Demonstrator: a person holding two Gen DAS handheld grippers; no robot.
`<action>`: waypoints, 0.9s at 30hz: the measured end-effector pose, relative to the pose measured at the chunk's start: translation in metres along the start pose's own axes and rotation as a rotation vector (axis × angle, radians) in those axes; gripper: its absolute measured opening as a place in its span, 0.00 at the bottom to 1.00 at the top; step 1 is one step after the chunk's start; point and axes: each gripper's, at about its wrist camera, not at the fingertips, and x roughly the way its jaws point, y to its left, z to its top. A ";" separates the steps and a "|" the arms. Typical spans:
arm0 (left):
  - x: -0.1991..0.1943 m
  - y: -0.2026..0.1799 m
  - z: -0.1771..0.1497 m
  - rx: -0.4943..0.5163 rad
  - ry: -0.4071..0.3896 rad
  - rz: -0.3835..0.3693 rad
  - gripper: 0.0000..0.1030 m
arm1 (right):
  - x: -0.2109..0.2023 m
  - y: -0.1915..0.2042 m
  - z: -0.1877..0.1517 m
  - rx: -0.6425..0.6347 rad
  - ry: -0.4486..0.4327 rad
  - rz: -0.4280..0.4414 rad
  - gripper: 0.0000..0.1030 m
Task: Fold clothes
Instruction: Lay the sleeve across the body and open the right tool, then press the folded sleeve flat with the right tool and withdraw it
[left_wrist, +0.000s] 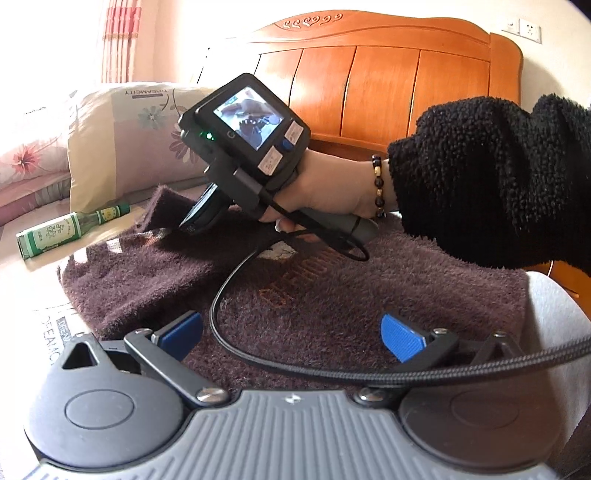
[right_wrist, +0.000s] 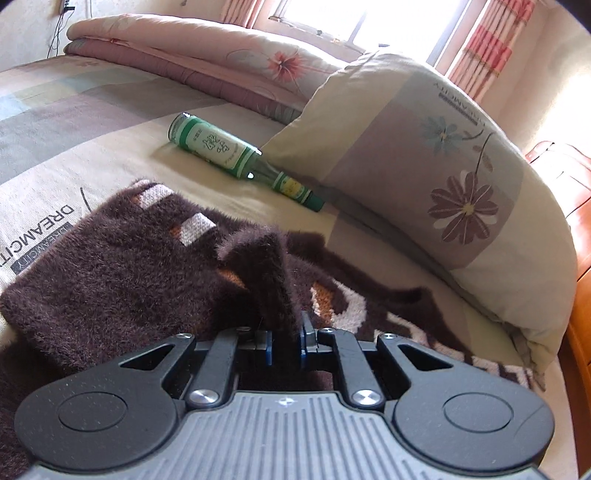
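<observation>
A fuzzy dark brown sweater (left_wrist: 332, 295) with orange and white lettering lies spread on the bed. My left gripper (left_wrist: 291, 338) hangs open just above its near part, blue pads wide apart, nothing between them. In the left wrist view a hand in a black fleece sleeve holds the right gripper (left_wrist: 192, 225), whose tip is down at the sweater's far left edge. In the right wrist view my right gripper (right_wrist: 286, 341) is shut on a raised fold of the sweater (right_wrist: 266, 266), which stands up between the blue pads.
A green glass bottle (right_wrist: 236, 158) lies on the bedsheet beyond the sweater, next to a flowered pillow (right_wrist: 443, 177). A folded pink quilt (right_wrist: 192, 55) lies farther back. The orange wooden headboard (left_wrist: 388, 81) stands behind. A black cable (left_wrist: 236, 332) loops across the sweater.
</observation>
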 end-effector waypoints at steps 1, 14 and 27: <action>0.000 0.000 0.000 -0.002 0.002 0.000 0.99 | 0.002 -0.001 -0.001 0.013 0.004 0.003 0.14; -0.002 0.001 -0.002 -0.005 0.004 -0.003 0.99 | -0.013 -0.002 -0.007 0.024 0.018 0.093 0.47; 0.006 -0.010 -0.002 0.030 0.014 -0.068 0.99 | -0.054 -0.118 -0.058 0.252 0.016 0.000 0.72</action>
